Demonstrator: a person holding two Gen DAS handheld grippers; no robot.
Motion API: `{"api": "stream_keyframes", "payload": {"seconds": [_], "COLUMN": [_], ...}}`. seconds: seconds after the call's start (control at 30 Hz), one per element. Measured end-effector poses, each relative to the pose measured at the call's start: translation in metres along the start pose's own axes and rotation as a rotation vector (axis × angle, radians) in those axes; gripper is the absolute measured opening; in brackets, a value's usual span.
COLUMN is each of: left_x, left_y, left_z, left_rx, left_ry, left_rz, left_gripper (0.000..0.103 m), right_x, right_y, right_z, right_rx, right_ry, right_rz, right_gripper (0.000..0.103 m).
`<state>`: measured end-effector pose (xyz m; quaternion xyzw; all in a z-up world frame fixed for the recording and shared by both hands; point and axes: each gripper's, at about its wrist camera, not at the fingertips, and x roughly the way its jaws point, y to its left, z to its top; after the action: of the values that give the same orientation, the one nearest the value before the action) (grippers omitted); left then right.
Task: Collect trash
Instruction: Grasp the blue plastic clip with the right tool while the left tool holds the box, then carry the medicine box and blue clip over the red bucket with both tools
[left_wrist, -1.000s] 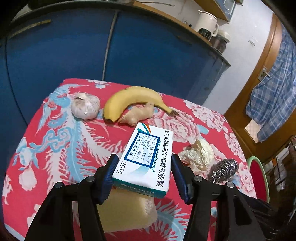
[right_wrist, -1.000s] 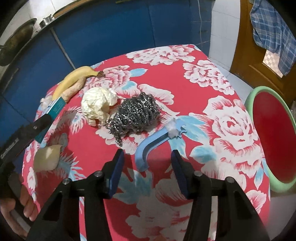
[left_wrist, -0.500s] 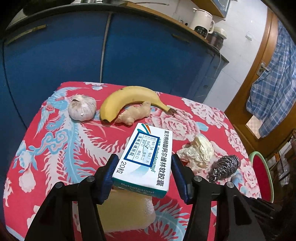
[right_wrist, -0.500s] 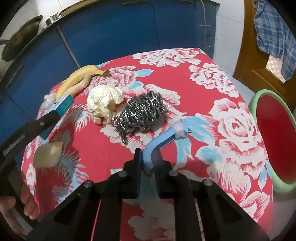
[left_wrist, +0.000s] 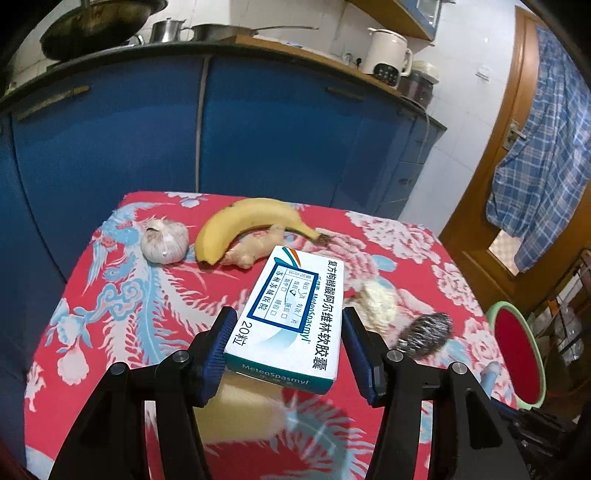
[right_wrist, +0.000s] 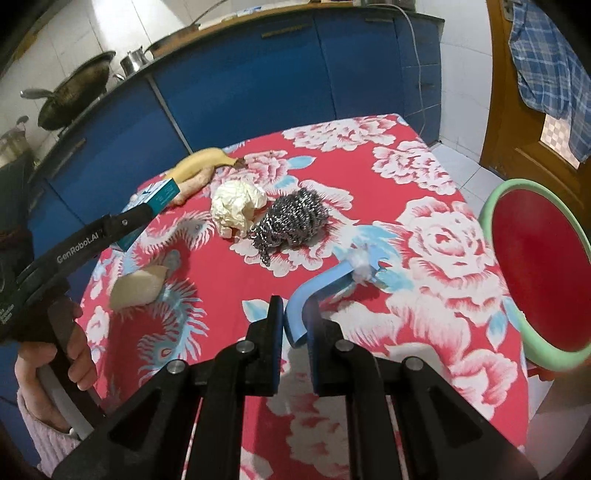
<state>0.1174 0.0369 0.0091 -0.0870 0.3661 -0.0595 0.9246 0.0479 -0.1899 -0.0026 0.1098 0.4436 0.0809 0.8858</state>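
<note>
A white and teal medicine box (left_wrist: 291, 325) is clamped between the pads of the left gripper (left_wrist: 288, 354) and held clear of the red flowered tablecloth (left_wrist: 110, 306), its long side pointing away from the camera, presumably so that it can be carried off as trash. In the right wrist view the right gripper (right_wrist: 295, 325) is closed on the near end of a bent blue plastic handle (right_wrist: 321, 288); the far end, with a white tuft on it, is seen over the cloth, and whether it touches the cloth cannot be told. The grip at the bend probably gives the firmest hold on so thin a piece. A red basin with a green rim (right_wrist: 498, 206) stands off the table's right edge, near the handle's far end and well apart from the box; it may be meant as the bin. A crumpled paper ball (right_wrist: 238, 206) and a steel scourer (right_wrist: 291, 221) lie touching each other ahead of the right gripper, apparently uncollected. A banana (left_wrist: 247, 221), a ginger root (left_wrist: 255, 247) and a garlic bulb (left_wrist: 164, 242) are grouped at the far side.
</note>
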Motion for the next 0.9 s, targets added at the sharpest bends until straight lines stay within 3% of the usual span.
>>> {"api": "stream_keyframes", "payload": {"seconds": [0.47, 0.9], "left_x": [-0.035, -0.030], "left_y": [-0.072, -0.155], "left_z": [-0.008, -0.017], "left_rx": [0.099, 0.200], "left_ry": [0.008, 0.064], "left_rz": [-0.106, -0.199], "left_gripper": [0.059, 0.059], "right_x": [-0.050, -0.091], "right_y": [-0.046, -0.111], "right_z": [-0.009, -0.009], "right_rx": [0.088, 0.169], "right_ry": [-0.088, -0.151], "right_rz": [0.013, -0.025], "right_gripper": [0.014, 0.014]}}
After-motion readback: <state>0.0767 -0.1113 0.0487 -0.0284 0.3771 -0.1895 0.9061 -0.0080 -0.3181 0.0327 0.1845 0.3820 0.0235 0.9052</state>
